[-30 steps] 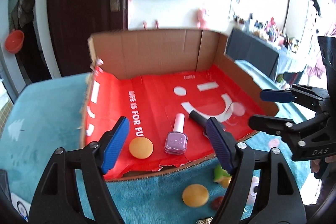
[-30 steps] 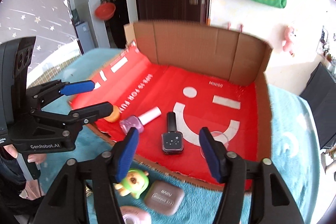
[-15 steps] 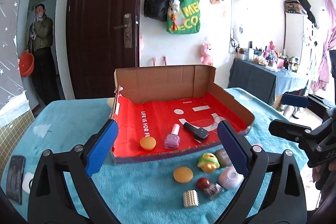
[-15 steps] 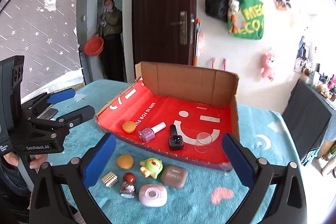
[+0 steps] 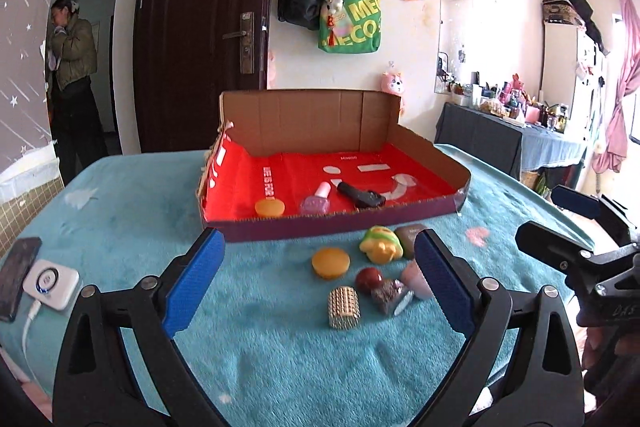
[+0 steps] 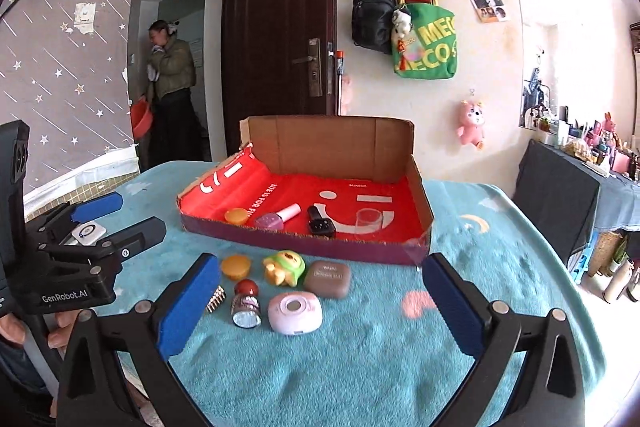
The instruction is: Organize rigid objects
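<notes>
A cardboard box with a red lining stands on the teal blanket. In it lie an orange disc, a pink nail polish, a black bottle and a clear cup. On the blanket in front lie an orange disc, a green toy, a brown case, a pink round case, a red-capped bottle and a gold studded roll. My left gripper and right gripper hang open, back from the loose items, holding nothing.
A phone and a white charger lie at the blanket's left edge. A person stands in the doorway behind. A dark cluttered side table stands to the right. Each gripper shows in the other's view, left gripper, right gripper.
Both grippers have drawn back from the box toward the near edge, and their jaws have spread wider. The loose items on the blanket have come into view.
</notes>
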Demonstrator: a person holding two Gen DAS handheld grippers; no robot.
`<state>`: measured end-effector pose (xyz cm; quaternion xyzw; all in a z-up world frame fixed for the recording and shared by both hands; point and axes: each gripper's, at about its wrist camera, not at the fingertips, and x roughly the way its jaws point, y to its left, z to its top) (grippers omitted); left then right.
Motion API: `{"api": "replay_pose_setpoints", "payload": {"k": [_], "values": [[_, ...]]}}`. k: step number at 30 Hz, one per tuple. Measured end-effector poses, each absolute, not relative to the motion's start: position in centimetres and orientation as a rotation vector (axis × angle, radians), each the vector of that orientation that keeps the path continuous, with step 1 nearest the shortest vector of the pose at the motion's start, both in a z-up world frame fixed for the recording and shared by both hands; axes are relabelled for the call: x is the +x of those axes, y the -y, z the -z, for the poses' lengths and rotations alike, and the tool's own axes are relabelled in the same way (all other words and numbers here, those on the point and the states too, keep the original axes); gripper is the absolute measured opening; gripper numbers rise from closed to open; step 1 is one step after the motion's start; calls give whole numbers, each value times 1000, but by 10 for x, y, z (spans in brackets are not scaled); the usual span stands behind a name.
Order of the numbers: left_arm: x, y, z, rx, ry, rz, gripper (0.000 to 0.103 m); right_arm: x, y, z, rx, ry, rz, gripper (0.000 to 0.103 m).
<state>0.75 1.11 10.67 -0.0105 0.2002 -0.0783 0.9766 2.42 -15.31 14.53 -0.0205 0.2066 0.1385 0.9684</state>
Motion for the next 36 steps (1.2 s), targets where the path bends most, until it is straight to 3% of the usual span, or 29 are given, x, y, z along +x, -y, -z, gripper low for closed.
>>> {"api": "replay_pose_setpoints", "payload": {"k": [16, 36], "values": [[1, -10, -42, -46, -451, 106, 97, 17, 155, -71, -23, -408, -207, 103], [2, -11, -31, -42, -454, 95, 97, 28, 154, -48, 10, -430, -188, 103]]}}
